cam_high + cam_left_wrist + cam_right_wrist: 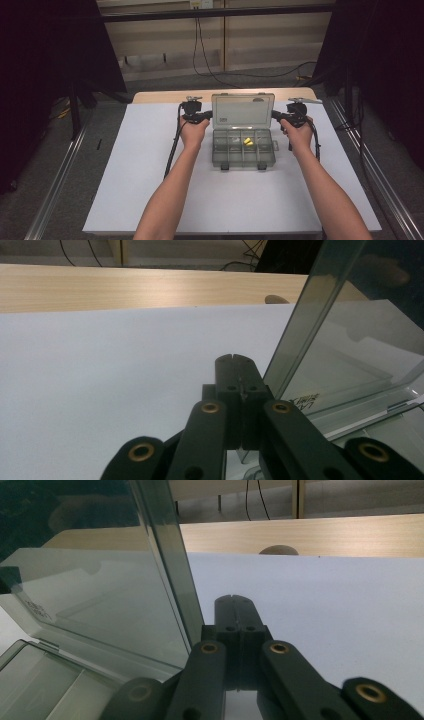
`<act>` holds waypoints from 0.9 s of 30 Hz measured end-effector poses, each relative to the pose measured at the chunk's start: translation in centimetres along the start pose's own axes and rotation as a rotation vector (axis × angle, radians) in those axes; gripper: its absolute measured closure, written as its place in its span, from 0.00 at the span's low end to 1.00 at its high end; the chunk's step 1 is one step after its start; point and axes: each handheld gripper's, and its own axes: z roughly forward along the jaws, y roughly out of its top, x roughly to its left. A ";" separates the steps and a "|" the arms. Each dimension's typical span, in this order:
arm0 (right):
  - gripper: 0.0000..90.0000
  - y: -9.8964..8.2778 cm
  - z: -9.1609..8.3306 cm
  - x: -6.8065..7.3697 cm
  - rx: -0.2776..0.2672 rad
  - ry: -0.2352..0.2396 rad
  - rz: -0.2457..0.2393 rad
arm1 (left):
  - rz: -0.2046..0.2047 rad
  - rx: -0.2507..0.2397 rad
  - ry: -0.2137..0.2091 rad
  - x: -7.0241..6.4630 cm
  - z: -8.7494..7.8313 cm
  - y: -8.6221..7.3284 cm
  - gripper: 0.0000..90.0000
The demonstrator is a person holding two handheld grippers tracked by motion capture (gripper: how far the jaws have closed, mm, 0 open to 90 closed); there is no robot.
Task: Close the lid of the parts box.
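Both claws flank the open organizer box (243,148) — yellow pieces (248,143) inside.

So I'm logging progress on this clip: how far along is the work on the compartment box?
Done: the clear lid stands raised behind the compartment box, and something yellow lies in one compartment. In hand: the left gripper and right gripper, jaws shut, sit at the lid's two side edges. Left: probably swinging the lid fully back or down to close; the pictures cannot tell which.
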 end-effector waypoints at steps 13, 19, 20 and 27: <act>1.00 -0.3 -0.7 0.5 -0.002 -0.012 -0.012 | 0.014 -0.004 0.009 -0.5 -0.7 -0.3 1.00; 1.00 -0.4 -1.0 0.7 -0.006 -0.018 -0.024 | 0.022 -0.005 0.015 -0.7 -0.9 -0.5 1.00; 1.00 -0.4 -1.1 0.7 -0.005 -0.019 -0.025 | 0.024 -0.003 0.016 -0.7 -1.0 -0.5 1.00; 1.00 -0.7 -1.4 0.8 -0.010 -0.015 -0.030 | 0.025 -0.013 0.020 -0.8 -1.2 -0.8 1.00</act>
